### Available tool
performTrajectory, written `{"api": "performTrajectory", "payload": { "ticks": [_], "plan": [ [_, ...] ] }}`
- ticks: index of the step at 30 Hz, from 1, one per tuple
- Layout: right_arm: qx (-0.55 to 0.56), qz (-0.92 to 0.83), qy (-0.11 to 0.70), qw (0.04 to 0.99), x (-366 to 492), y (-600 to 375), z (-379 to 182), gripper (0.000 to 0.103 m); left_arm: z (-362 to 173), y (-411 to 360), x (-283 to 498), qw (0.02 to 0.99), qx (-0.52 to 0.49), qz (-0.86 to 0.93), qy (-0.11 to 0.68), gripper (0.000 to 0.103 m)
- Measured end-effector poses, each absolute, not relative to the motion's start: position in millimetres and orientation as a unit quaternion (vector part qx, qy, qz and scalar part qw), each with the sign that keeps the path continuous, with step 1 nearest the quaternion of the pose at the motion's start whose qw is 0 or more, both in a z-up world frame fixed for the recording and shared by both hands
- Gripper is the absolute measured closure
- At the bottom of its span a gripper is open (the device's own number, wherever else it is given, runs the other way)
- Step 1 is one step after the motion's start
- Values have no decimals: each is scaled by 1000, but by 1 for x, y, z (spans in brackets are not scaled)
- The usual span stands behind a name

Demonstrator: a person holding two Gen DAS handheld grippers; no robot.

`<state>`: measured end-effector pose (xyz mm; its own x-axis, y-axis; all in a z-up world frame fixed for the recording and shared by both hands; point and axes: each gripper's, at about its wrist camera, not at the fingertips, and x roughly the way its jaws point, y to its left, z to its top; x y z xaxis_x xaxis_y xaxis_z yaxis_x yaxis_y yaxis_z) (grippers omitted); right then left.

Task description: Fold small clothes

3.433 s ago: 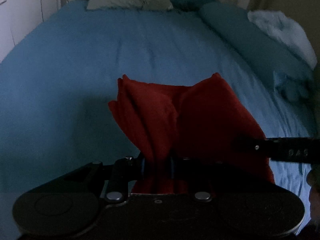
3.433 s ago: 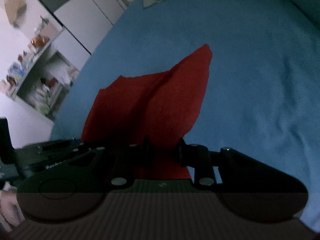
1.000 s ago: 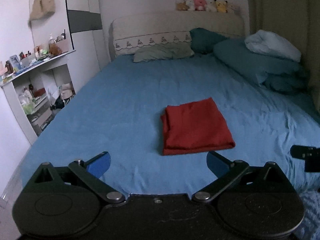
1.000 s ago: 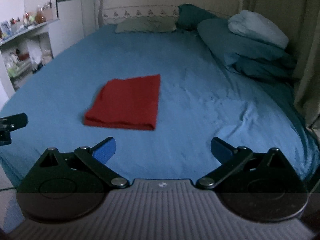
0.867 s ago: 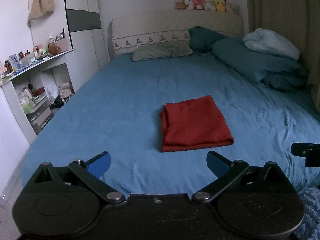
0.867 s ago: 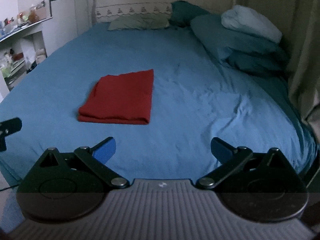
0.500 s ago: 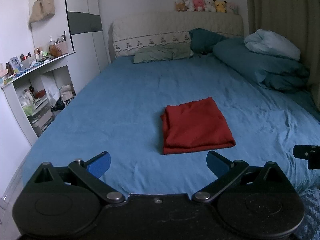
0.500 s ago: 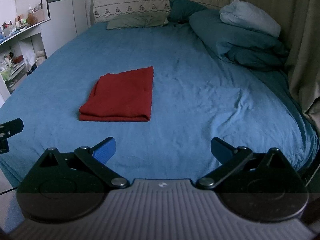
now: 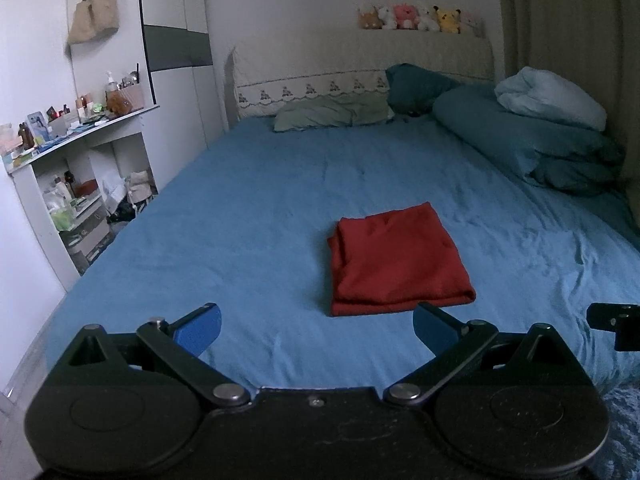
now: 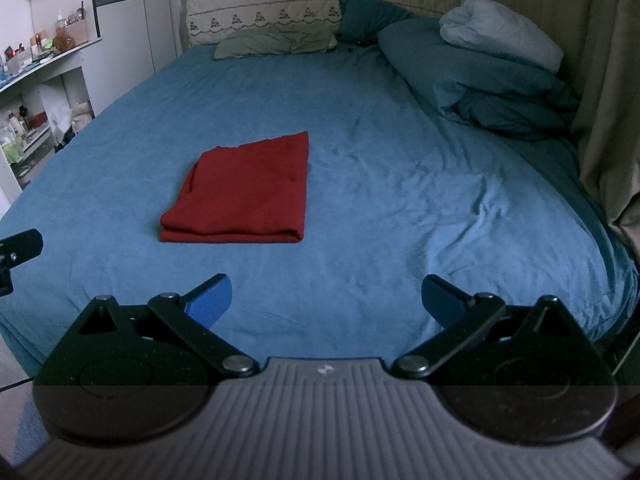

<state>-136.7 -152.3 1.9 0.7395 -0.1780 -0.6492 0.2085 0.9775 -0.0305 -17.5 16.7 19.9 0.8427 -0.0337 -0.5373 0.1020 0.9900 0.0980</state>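
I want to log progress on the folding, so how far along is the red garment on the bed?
Done: the red garment lies folded in a neat rectangle on the blue bed sheet. In hand: nothing; the left gripper and right gripper are both open and clear of it. Left: no other unfolded clothes show in either view.

We count one folded red garment (image 9: 398,260) on one bed (image 9: 260,208). We see two grippers, the left gripper (image 9: 316,326) and the right gripper (image 10: 326,296), each with two fingers spread apart. Two pillows (image 9: 332,114) lie at the headboard, six plush toys (image 9: 418,18) sit above it, and one bag (image 9: 94,12) hangs on the wall.
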Motion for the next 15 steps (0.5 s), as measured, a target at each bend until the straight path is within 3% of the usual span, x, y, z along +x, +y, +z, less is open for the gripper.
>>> {"api": "performTrajectory", "payload": {
  "ticks": [15],
  "plan": [
    [24, -105, 348, 931, -134, -134, 0, 0, 24, 19, -17, 957, 65, -36, 279, 0]
  ]
}}
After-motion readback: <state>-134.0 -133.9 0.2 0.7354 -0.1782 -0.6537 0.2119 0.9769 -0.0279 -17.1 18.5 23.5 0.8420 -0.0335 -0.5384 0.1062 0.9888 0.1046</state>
